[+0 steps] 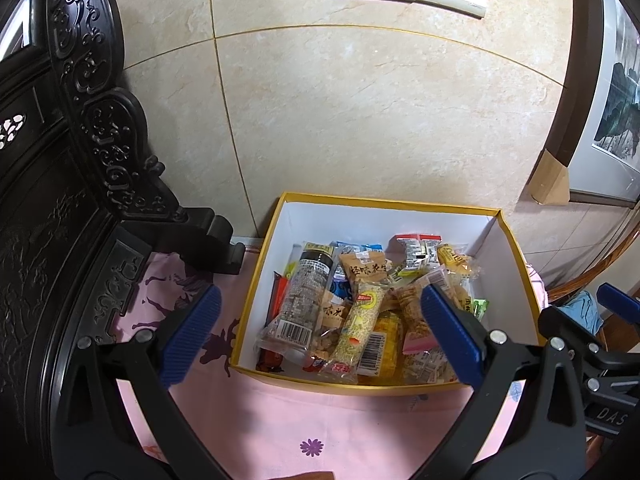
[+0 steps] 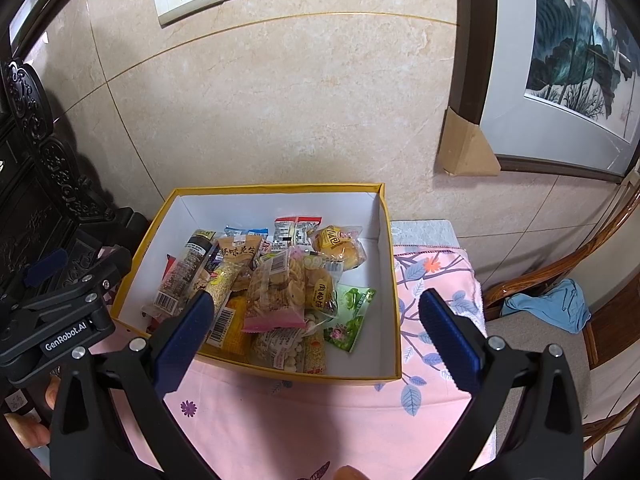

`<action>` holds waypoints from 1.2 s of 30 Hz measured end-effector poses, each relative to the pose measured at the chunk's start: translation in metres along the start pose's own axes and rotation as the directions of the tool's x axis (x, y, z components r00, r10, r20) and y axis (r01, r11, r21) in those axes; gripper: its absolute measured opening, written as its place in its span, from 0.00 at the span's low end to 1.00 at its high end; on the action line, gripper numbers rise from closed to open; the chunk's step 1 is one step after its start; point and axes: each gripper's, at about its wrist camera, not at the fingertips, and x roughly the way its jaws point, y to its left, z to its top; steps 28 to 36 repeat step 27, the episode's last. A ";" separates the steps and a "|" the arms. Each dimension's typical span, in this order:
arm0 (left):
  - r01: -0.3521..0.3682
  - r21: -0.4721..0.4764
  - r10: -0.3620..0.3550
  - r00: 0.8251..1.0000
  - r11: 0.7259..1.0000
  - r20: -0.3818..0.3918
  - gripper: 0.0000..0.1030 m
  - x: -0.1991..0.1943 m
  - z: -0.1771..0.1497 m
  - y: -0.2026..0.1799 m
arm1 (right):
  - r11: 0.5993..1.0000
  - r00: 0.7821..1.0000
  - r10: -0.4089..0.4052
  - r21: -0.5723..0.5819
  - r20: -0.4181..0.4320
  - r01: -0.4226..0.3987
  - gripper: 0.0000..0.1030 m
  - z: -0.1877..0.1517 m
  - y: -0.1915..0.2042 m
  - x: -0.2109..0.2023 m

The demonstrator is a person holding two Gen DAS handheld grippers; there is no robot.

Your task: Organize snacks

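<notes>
a pink floral cloth [image 2: 320, 420] covers the surface; on it sits a yellow-rimmed cardboard box [image 2: 394, 280], with a dark carved wooden stand [image 1: 192, 236] at its left.

The left gripper [image 1: 320, 330], black-framed with blue ribbed fingers [image 1: 190, 338], is spread wide with nothing between its two fingers. The right gripper [image 2: 318, 330], of the same black frame and blue ribbed fingers [image 2: 450, 336], also stands wide apart and empty. The two are held side by side, close to each other: in the left wrist view the right gripper's frame shows at the right edge, and in the right wrist view the left gripper's body [image 2: 60, 320] shows at the left edge. Fingertips of a hand [image 2: 50, 394] show under it
</notes>
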 end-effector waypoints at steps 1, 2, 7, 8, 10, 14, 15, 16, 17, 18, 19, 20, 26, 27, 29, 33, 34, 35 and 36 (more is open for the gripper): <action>0.000 0.002 0.000 1.000 1.000 0.002 0.98 0.000 0.000 0.000 | 1.000 1.000 0.001 0.000 -0.001 -0.001 0.99 0.000 0.000 0.000; 0.001 0.004 -0.001 1.000 1.000 0.002 0.98 0.000 0.000 -0.001 | 1.000 1.000 0.000 -0.001 -0.002 0.000 0.99 -0.001 0.000 0.001; -0.003 -0.001 0.003 1.000 1.000 0.005 0.98 -0.001 -0.002 -0.002 | 1.000 1.000 0.000 -0.002 -0.004 0.000 0.99 -0.002 0.000 0.002; -0.002 -0.003 0.002 1.000 1.000 0.006 0.98 -0.001 -0.002 -0.002 | 1.000 1.000 0.000 -0.003 -0.004 0.000 0.99 -0.002 0.000 0.002; 0.004 -0.005 -0.004 1.000 1.000 0.005 0.98 0.000 -0.002 -0.001 | 1.000 1.000 0.001 -0.003 -0.003 -0.001 0.99 -0.002 0.000 0.002; 0.003 0.000 -0.003 1.000 1.000 0.009 0.98 -0.001 -0.002 -0.001 | 1.000 1.000 0.000 -0.003 -0.003 0.000 0.99 -0.002 0.000 0.002; 0.005 0.000 -0.005 1.000 1.000 0.010 0.98 -0.001 -0.002 -0.001 | 1.000 1.000 0.001 -0.003 -0.003 -0.001 0.99 -0.002 0.000 0.002; 0.006 0.001 -0.006 1.000 1.000 0.010 0.98 -0.001 -0.002 -0.001 | 1.000 1.000 0.001 -0.003 -0.003 -0.001 0.99 -0.002 0.000 0.003; 0.006 -0.001 -0.006 1.000 1.000 0.009 0.98 -0.001 -0.002 -0.001 | 1.000 1.000 0.000 -0.003 -0.003 0.000 0.99 -0.002 0.000 0.003; 0.010 -0.001 -0.010 1.000 1.000 0.007 0.98 -0.001 -0.002 -0.001 | 1.000 1.000 0.001 -0.004 -0.004 -0.001 0.99 -0.002 0.000 0.003; 0.013 -0.002 -0.013 1.000 1.000 0.005 0.98 0.000 -0.001 -0.001 | 1.000 1.000 0.001 -0.004 -0.004 -0.001 0.99 -0.002 0.000 0.003; 0.012 -0.002 -0.012 1.000 1.000 0.002 0.98 0.000 -0.001 -0.001 | 1.000 1.000 0.001 -0.004 -0.004 -0.001 0.99 -0.002 0.000 0.003; 0.009 -0.004 -0.009 1.000 1.000 -0.003 0.98 0.000 -0.002 0.000 | 1.000 1.000 0.001 -0.003 -0.002 -0.001 0.99 -0.001 0.000 0.002; 0.010 -0.005 -0.010 1.000 1.000 -0.004 0.98 0.000 -0.002 0.000 | 1.000 1.000 0.001 -0.003 -0.001 -0.001 0.99 -0.001 0.000 0.002; 0.010 -0.005 -0.010 1.000 1.000 -0.004 0.98 0.000 -0.002 0.000 | 1.000 1.000 0.001 -0.003 -0.001 -0.001 0.99 -0.001 0.000 0.002; 0.010 -0.005 -0.010 1.000 1.000 -0.004 0.98 0.000 -0.002 0.000 | 1.000 1.000 0.001 -0.003 -0.001 -0.001 0.99 -0.001 0.000 0.002; 0.010 -0.005 -0.010 1.000 1.000 -0.004 0.98 0.000 -0.002 0.000 | 1.000 1.000 0.001 -0.003 -0.001 -0.001 0.99 -0.001 0.000 0.002; 0.010 -0.005 -0.010 1.000 1.000 -0.004 0.98 0.000 -0.002 0.000 | 1.000 1.000 0.001 -0.003 -0.001 -0.001 0.99 -0.001 0.000 0.002; 0.010 -0.005 -0.010 1.000 1.000 -0.004 0.98 0.000 -0.002 0.000 | 1.000 1.000 0.001 -0.003 -0.001 -0.001 0.99 -0.001 0.000 0.002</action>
